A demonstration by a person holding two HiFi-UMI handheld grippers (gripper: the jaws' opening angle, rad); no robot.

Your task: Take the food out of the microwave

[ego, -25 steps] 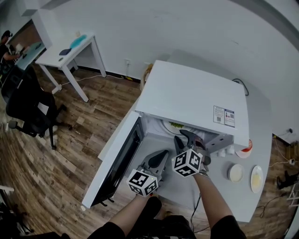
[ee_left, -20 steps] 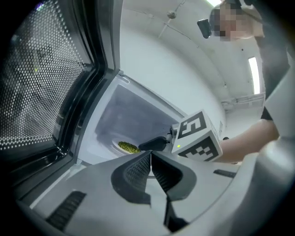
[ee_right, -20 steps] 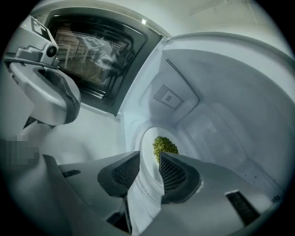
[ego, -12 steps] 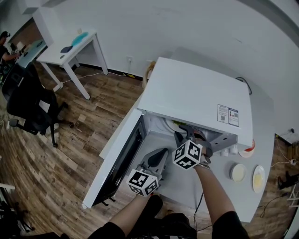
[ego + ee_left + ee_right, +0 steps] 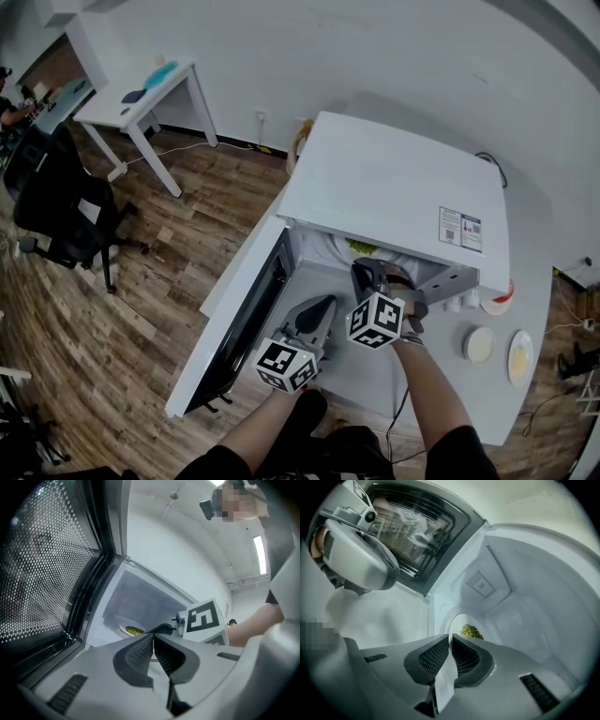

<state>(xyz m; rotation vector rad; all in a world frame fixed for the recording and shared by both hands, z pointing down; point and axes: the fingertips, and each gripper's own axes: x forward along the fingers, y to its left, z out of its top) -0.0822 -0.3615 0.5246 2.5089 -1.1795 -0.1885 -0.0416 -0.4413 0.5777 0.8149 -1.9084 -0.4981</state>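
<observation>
The white microwave (image 5: pixel 394 187) stands with its door (image 5: pixel 239 319) swung open to the left. Inside lies a white plate (image 5: pixel 445 620) with a heap of green food (image 5: pixel 471 631); the food (image 5: pixel 361 248) shows just under the top edge in the head view. My right gripper (image 5: pixel 364 272) reaches into the cavity, angled down. Its jaws (image 5: pixel 451 638) are shut, pinching the plate's near rim. My left gripper (image 5: pixel 317 314) hovers level in front of the opening, shut on nothing. The left gripper view shows its jaws (image 5: pixel 153 637) closed, the food (image 5: pixel 135 630) beyond them.
On the counter right of the microwave sit two small dishes (image 5: pixel 474 347) (image 5: pixel 517 359) and a red-rimmed bowl (image 5: pixel 494 300). The open door (image 5: pixel 42 573) is close on my left. On the wood floor stand an office chair (image 5: pixel 56 216) and a white table (image 5: pixel 141 98).
The right gripper's jaws, open before, have closed at the plate's rim, and the gripper has rolled a little. The left gripper has stayed put.
</observation>
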